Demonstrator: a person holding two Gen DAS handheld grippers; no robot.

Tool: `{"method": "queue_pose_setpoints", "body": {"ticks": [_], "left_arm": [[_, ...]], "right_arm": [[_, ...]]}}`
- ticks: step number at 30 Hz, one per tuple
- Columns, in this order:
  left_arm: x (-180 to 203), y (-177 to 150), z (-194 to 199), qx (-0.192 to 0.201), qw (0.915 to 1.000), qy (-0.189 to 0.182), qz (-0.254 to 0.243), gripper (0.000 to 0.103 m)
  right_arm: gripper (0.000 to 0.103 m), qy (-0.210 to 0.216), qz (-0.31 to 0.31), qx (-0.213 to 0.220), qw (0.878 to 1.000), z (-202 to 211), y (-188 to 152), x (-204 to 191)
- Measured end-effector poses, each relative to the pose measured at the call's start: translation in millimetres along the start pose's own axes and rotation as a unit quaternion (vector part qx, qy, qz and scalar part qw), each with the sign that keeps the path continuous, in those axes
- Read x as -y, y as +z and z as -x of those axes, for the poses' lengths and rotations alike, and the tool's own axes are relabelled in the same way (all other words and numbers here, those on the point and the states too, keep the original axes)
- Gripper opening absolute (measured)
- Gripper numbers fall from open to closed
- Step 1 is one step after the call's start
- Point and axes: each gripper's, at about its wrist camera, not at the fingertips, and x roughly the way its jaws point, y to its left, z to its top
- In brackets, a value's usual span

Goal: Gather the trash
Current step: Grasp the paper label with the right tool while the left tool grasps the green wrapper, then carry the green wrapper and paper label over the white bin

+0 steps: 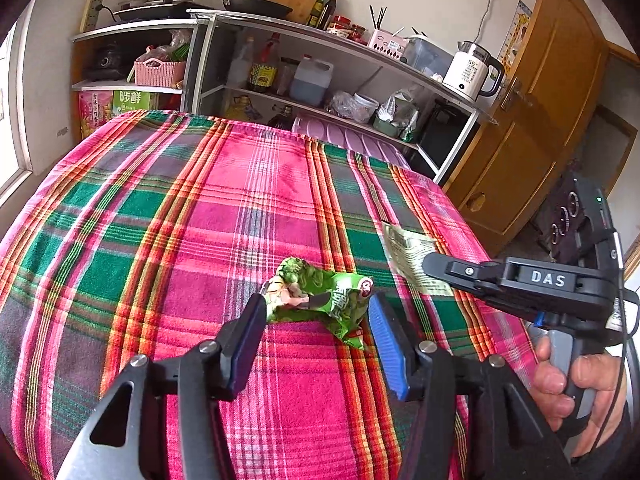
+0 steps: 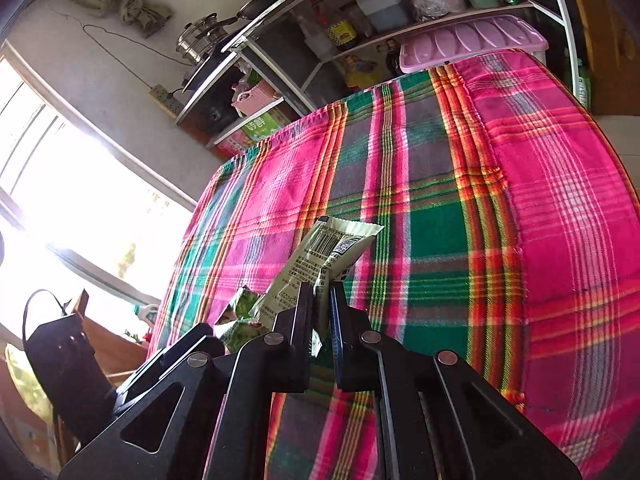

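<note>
Green crumpled wrapper [image 1: 320, 300] is left unpicked on the plaid tablecloth [image 1: 240, 200] near the table's front edge, between the left gripper [image 1: 318, 320]'s parted jaws. 1 pale wrapper [image 2: 320, 264] is clamped by the right gripper [image 2: 322, 312].

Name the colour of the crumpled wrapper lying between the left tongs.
Green wrapper, clearest in the left wrist view.

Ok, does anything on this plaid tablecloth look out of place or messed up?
Yes: a crumpled green snack wrapper lies on the plaid tablecloth, between the open left gripper fingers. The right gripper is shut on a creased pale wrapper. No spill or damage stands out.
</note>
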Motion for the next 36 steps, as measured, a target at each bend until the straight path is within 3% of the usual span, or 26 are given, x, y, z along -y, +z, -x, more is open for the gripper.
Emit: {"method": "queue_pose_setpoints", "body": {"ticks": [15,20,28,36], "left_arm": [[16,5,-34,-0.041,0.998,0.042,-0.024,0.061],[23,7,-35,-0.038,0.9973,0.051,-0.038,0.055],[35,3,-29,-0.028,0.9974,0.044,-0.048,0.034],[62,-7,1,-0.005,0.9984,0.015,-0.055,0.033]], "right_arm": [[0.008,0.003,-0.022,0.009,1.0,25,-12,32],[0.008,0.002,-0.026,0.012,1.0,31,-17,39],[0.008,-0.002,-0.026,0.023,0.999,50,-24,44],[0.008,-0.027,-0.004,0.051,0.998,83,-38,39]]}}
